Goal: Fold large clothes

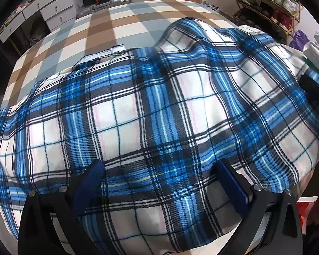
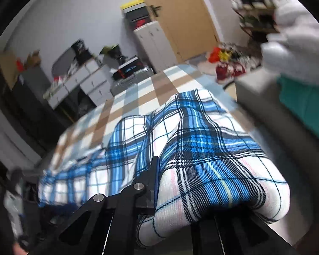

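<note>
A bed, covered in a brown, grey-blue and cream checked sheet, is seen filling the middle of both views. Most of its near part is overlaid by the blue, white and black plaid garment, which is spread in rumpled waves and is draped over the near edge of the bed. A white chest of drawers is seen beyond the far left corner, with a silver suitcase just beside the bed, and a shoe rack is visible at the far right.

The left gripper is held over the plaid cloth with its jaws spread wide; nothing is clamped between them. The right gripper is seen with a fold of the garment bunched against its visible finger and rising from there; the other finger is hidden by the cloth, though the jaws appear pinched on this fold.
</note>
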Demonstrator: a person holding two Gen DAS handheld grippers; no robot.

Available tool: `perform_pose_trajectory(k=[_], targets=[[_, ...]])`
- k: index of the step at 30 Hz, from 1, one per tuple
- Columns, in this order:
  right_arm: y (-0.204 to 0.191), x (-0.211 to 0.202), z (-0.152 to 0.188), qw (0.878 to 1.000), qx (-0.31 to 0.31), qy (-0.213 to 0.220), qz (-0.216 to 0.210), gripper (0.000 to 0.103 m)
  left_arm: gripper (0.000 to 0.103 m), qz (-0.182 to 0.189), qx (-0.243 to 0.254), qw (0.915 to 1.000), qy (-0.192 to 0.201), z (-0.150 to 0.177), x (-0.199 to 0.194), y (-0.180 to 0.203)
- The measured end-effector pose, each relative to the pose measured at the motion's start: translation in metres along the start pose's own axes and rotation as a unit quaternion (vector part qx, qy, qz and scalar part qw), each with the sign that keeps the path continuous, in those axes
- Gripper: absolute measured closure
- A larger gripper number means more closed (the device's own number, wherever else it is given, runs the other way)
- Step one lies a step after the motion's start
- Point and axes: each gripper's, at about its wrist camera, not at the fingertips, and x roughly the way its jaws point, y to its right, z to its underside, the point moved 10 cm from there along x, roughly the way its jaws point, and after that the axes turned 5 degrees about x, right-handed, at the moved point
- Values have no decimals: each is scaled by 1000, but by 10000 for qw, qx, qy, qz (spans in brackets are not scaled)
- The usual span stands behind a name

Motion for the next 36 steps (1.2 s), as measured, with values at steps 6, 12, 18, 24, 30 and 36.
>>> perform_pose_trajectory(k=[6, 12, 18, 24, 30, 36], targets=[[-12, -33, -41, 9933, -1058, 266, 382, 99, 1, 638, 317, 9973, 172, -16, 1, 57], [-110, -77, -74, 9587, -2684, 814, 478, 100, 1, 1730, 60, 9829, 636, -37, -31, 92], [-229, -68, 17, 9152, -3969, 687, -159, 101, 1, 779, -562, 9874, 1258, -11, -103, -48], [-257, 4, 174, 8814, -4702, -231, -398, 97, 1, 538, -2268, 9634, 1321, 50, -117, -205], [-245, 24, 229, 8660, -4885, -964, -459, 36, 1, 682, -2471, 9598, 1147, 53, -112, -205], [-231, -15, 211, 9050, -3778, -1216, -1529, 21, 1, 1376, -1630, 9665, 1425, 22, -119, -145]])
